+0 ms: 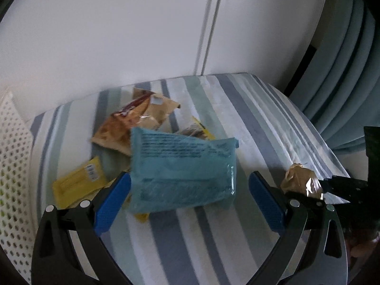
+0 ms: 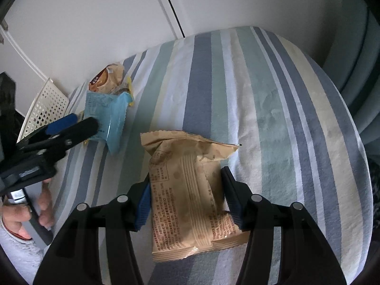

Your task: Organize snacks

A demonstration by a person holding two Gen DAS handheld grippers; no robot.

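A light blue snack packet (image 1: 182,166) lies tilted on a small pile of snacks. My left gripper (image 1: 190,178) is open wide around it. The packet's left edge is against the left blue pad (image 1: 111,204), and the right pad stands well clear. My right gripper (image 2: 185,178) is shut on a tan snack packet (image 2: 190,197), pads pressing both long sides. That tan packet (image 1: 301,180) also shows at the right of the left wrist view. The right wrist view shows the left gripper (image 2: 71,123) beside the blue packet (image 2: 106,116).
Orange-brown packets (image 1: 123,128) and a yellow packet (image 1: 78,180) lie in the pile on the striped cloth (image 1: 213,237). A white perforated basket (image 1: 14,166) stands at the left edge. A white wall is behind, blue curtains (image 1: 344,83) at right. A hand (image 2: 45,201) holds the left gripper.
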